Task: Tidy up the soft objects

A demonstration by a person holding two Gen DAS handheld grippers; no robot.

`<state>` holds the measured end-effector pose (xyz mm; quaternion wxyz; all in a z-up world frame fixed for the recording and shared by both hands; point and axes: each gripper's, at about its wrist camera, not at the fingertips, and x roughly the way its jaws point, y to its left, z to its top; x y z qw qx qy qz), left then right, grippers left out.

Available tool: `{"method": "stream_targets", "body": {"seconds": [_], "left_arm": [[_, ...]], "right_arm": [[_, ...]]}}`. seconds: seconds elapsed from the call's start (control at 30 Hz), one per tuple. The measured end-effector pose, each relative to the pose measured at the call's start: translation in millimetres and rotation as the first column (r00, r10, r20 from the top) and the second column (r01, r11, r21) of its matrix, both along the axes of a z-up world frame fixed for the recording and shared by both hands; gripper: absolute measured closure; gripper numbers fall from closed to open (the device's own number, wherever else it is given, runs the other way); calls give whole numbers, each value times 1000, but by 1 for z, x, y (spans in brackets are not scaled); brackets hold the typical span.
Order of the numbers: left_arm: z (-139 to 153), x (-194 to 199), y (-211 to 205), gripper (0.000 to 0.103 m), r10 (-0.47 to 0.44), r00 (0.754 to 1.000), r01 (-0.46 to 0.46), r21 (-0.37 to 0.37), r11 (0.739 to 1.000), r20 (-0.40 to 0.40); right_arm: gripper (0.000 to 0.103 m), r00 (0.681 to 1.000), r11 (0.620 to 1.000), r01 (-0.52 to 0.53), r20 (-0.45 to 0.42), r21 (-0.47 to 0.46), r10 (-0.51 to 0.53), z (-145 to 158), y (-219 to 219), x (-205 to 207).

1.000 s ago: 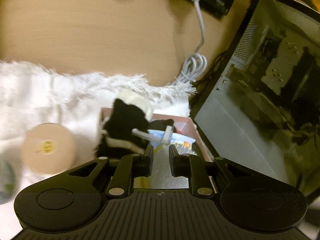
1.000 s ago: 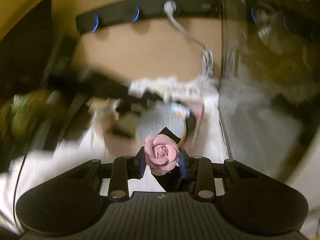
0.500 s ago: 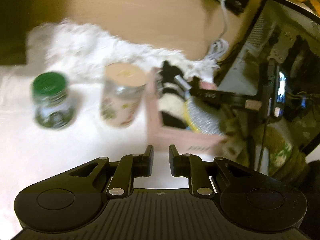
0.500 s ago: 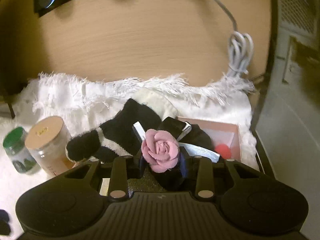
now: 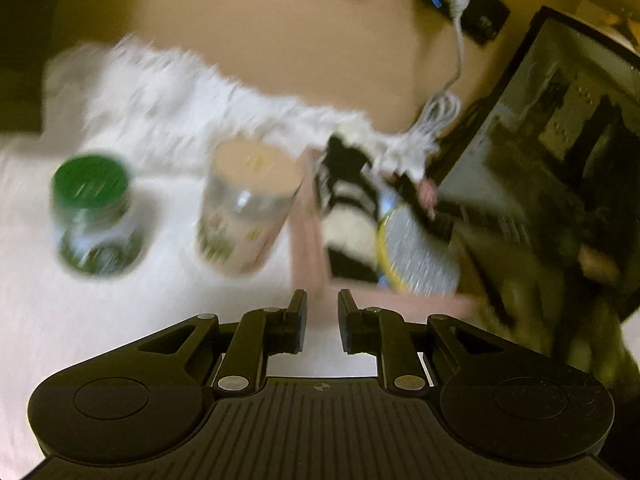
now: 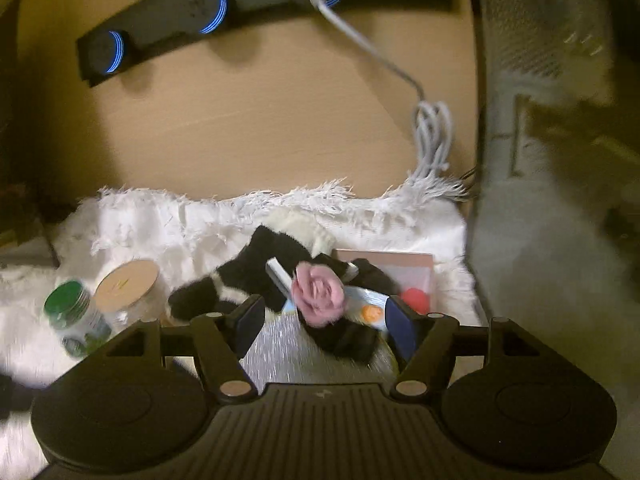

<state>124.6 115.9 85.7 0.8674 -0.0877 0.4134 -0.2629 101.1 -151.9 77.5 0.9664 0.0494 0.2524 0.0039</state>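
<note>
Two jars (image 5: 248,208) left of box (image 5: 308,240)

Rug (image 6: 168,224): shaggy white pile, fringed. Rose (image 6: 318,294): soft matt pink fabric. Sock (image 6: 256,268): fuzzy knit (black/white). Desk (image 6: 248,120): smooth wood-look.

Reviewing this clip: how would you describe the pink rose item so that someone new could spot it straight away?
Start at the white fluffy rug below the wooden surface, then find the pink box at its right end. The pink rose lies there on the black-and-white striped sock, between the open right gripper fingers. It is the only pink, petal-layered thing there.
</note>
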Motion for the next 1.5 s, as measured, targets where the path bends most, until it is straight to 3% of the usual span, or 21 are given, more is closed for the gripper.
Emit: {"method": "stream_targets", "body": {"seconds": [0.17,0.33,0.47,0.57,0.67,0.77,0.8,0.87,1.0,1.2,1.5], "left_arm": [[7,27,-32,85,-18,998,19,-24,1000,65],[3,29,-48,85,42,992,-51,77,996,121],[-11,5,-36,85,14,990,-35,148,988,143],[-28,-29,-29,85,34,988,-62,188,980,148],[-47,-60,-36,85,126,983,-150,201,968,131],[-61,-91,-54,84,222,966,-247,219,944,129],[-66,-101,-62,84,263,957,-285,223,932,123],[-74,-115,-75,84,308,944,-327,232,916,116],[-78,-135,-96,84,382,903,-423,258,869,194],[-80,-143,-112,83,441,868,-492,273,827,229],[-84,-145,-126,83,474,837,-543,308,781,273]], "right_arm": [[36,999,994,3,-52,-107,-9,-9,4,-38],[35,987,1000,25,-156,15,-22,-25,0,-52],[25,970,1000,4,-243,11,-1,-40,12,-56],[24,953,995,-94,-294,-37,79,-58,23,-60],[22,929,973,-206,-333,-107,160,-76,27,-67],[0,921,963,-234,-347,-131,177,-84,16,-72],[0,917,964,-239,-353,-119,184,-84,11,-73],[0,919,960,-261,-332,-104,214,-86,3,-75],[0,919,945,-307,-293,-110,264,-88,0,-78],[0,917,925,-363,-218,-115,333,-90,-4,-70],[0,920,918,-380,-150,-115,362,-96,-6,-70]]}}
